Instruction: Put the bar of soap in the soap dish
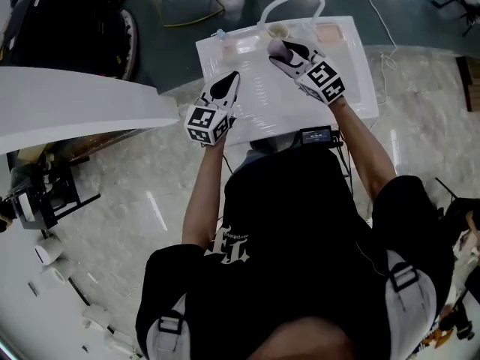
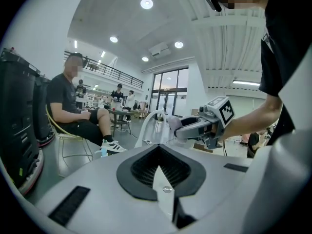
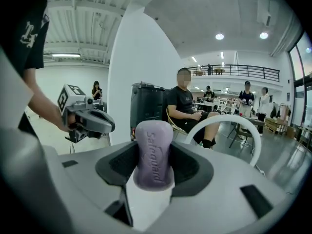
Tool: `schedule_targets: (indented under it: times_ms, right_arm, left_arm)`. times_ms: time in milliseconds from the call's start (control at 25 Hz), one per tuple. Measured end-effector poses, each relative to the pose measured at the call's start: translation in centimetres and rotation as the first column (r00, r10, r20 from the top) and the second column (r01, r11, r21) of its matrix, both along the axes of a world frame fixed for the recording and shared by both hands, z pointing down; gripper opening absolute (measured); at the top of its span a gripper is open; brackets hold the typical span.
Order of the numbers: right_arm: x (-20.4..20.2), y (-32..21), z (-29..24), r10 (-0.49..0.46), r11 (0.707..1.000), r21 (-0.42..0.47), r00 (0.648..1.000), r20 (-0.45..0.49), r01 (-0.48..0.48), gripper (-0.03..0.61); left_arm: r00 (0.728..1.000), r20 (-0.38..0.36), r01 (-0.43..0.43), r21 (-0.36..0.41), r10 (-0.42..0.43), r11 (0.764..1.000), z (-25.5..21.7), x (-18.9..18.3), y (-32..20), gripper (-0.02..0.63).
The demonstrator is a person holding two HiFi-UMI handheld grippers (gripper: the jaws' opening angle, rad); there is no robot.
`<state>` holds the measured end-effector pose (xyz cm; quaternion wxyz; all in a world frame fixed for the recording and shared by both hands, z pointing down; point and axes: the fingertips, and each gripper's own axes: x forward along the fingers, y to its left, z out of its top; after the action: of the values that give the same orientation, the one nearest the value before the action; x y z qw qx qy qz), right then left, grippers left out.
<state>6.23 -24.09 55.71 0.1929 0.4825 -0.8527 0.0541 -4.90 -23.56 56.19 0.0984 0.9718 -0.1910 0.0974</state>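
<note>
A purple bar of soap [image 3: 153,155] stamped Safeguard stands upright between the jaws of my right gripper [image 3: 153,167], which is shut on it. In the head view that gripper [image 1: 279,51] hovers over the back middle of the white sink [image 1: 360,73], with the soap [image 1: 275,48] at its tip. A pale pink rectangular dish [image 1: 328,32] sits at the sink's back right corner, to the right of the soap. My left gripper [image 1: 229,81] hangs over the sink's left part. Its jaws [image 2: 158,168] are shut with nothing between them.
A white arched faucet [image 1: 292,2] rises at the sink's back edge, just beyond the soap. A small blue-capped bottle [image 1: 218,34] stands at the back left corner. A black device [image 1: 316,135] hangs at the front rim. A person [image 3: 187,106] sits in a chair behind the sink.
</note>
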Motion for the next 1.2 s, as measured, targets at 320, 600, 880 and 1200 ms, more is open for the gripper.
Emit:
schedule_targets:
  times_ms: [320, 600, 880, 1200]
  right_arm:
    - [9.8, 4.3, -0.2, 0.065, 0.998, -0.006, 0.998, 0.01, -0.065, 0.202]
    - [18.1, 7.4, 0.9, 0.136, 0.991, -0.023, 0.99, 0.043, -0.135, 0.202]
    - [24.2, 9.7, 1.8, 0.173, 0.985, -0.032, 0.981, 0.083, -0.171, 0.202]
    - [27.7, 10.6, 2.4, 0.176, 0.984, -0.032, 0.979, 0.1, -0.173, 0.202]
  left_arm:
    - [0.998, 0.013, -0.068, 0.026, 0.068, 0.997, -0.4, 9.5, 1.7, 0.008]
    - [0.99, 0.044, -0.134, 0.032, 0.132, 0.991, -0.2, 17.4, 3.7, 0.008]
    - [0.981, 0.082, -0.178, 0.04, 0.174, 0.983, 0.1, 23.5, 5.9, 0.008]
    - [0.976, 0.094, -0.201, 0.038, 0.196, 0.979, 0.3, 28.0, 7.3, 0.008]
